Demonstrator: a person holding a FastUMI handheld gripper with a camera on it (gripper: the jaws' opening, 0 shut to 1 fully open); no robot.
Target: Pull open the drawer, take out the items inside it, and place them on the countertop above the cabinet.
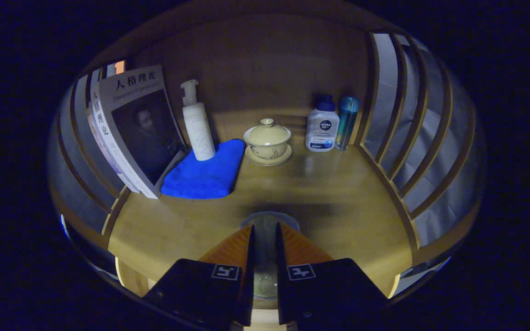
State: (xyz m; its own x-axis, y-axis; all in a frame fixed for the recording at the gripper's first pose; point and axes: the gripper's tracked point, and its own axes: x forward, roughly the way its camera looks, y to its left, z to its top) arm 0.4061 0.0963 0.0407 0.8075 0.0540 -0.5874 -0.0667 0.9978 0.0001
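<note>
While the gripper hangs over the front of the countertop, its two fingers stand close together with a narrow gap, and a round clear item, apparently a glass or lidded jar, sits in that gap. Whether both fingers press on it cannot be told; its rim shows just ahead of the fingertips.

Item held or set down: presumably one of the drawer's contents, brought to the bare front area because the back is taken.

Back row, left to right:
- books, leaning against the left slatted side, tilted for support.
- white pump bottle, upright, its base on the blue cloth, which lies folded beside the books.
- lidded tea bowl on a saucer, centred near the back panel, just right of the cloth.
- white lotion bottle with a dark cap and a teal bottle, touching or nearly so, tucked in the right rear corner.

Judgement: a placing step; the open wood ahead gives room to set the item down well apart from the tea bowl.
</note>
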